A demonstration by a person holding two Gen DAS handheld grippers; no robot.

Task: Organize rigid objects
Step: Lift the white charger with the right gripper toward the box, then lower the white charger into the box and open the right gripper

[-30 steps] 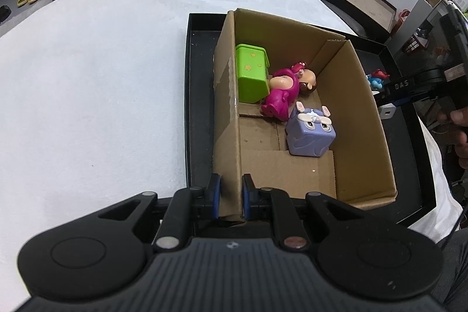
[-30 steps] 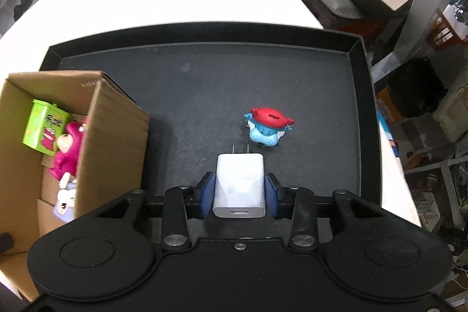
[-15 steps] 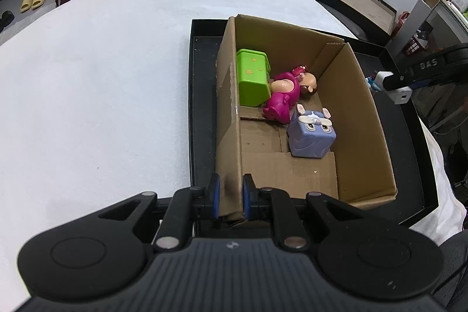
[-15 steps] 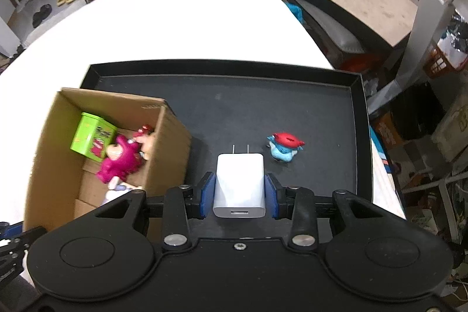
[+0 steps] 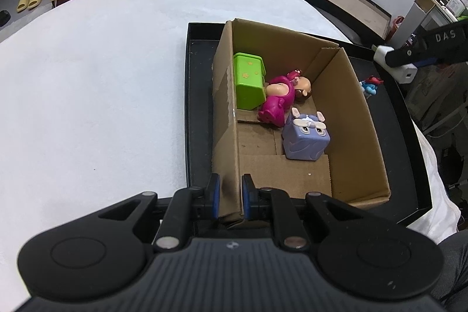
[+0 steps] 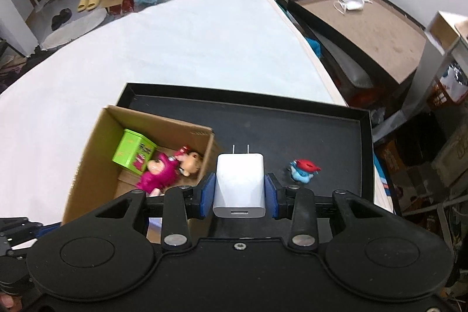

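Raised since a second ago, my right gripper (image 6: 239, 190) now looks down from higher up, so the whole black tray (image 6: 321, 119) and the white tabletop (image 6: 190, 43) fit in its view; my left gripper (image 5: 228, 196) has not shifted.

Going from largest to smallest: the white tabletop carries the black tray, and the cardboard box (image 5: 354, 119) stands on the tray's left part. My left gripper is clamped narrowly on the box's near-left wall, one blue pad on each side of the cardboard. Inside the box lie a green tin (image 5: 248, 84), a pink doll (image 5: 278, 101) touching it, and a purple cube toy (image 5: 305, 138) just beside the doll.

My right gripper holds a white charger (image 6: 239, 184) between its pads, prongs pointing away, in the air over the tray just right of the box. A small blue and red figure (image 6: 304, 170) sits on the tray floor to the right of the charger.

Only the left view shows the purple cube clearly; only the right view shows the charger's prongs and port.
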